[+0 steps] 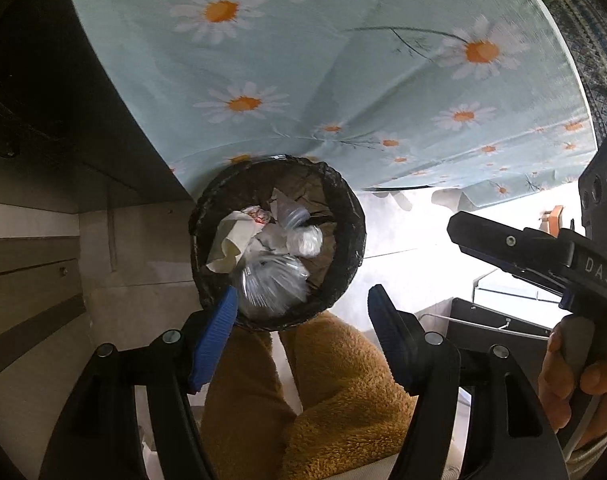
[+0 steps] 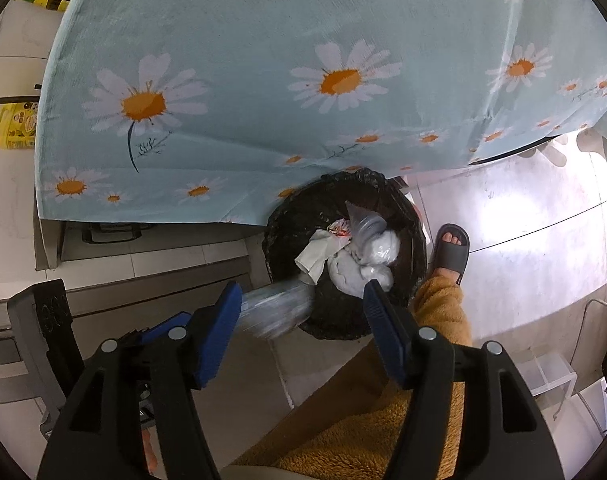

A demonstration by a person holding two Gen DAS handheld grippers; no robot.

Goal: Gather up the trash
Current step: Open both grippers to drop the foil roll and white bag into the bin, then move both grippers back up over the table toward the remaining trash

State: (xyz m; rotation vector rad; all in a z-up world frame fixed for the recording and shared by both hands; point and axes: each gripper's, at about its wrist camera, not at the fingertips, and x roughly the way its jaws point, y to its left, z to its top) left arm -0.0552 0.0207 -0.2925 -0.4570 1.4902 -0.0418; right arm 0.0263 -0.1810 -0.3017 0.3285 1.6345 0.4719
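A round bin with a black liner point(image 1: 357, 216) stands on the floor under the table edge, holding crumpled paper point(image 1: 233, 240) and clear plastic waste. A clear plastic bottle point(image 1: 269, 282), blurred, is over the bin's near side, close to the left pad. My left gripper point(image 1: 303, 304) hovers above the bin, open, its blue pads not pressing anything. In the right wrist view the bin point(image 2: 417, 224) lies below my right gripper point(image 2: 301, 300), also open. The blurred bottle point(image 2: 275, 310) is beside its left pad, over the bin's rim. The right gripper's black body point(image 1: 543, 256) shows at the right.
A light blue daisy tablecloth point(image 1: 343, 80) hangs just behind the bin. The person's brown fleece trouser legs point(image 1: 335, 380) and a foot in a grey slipper point(image 2: 449, 252) stand against the bin. Yellow bottles point(image 2: 19, 124) sit at the left, a wire rack point(image 1: 499, 324) at the right.
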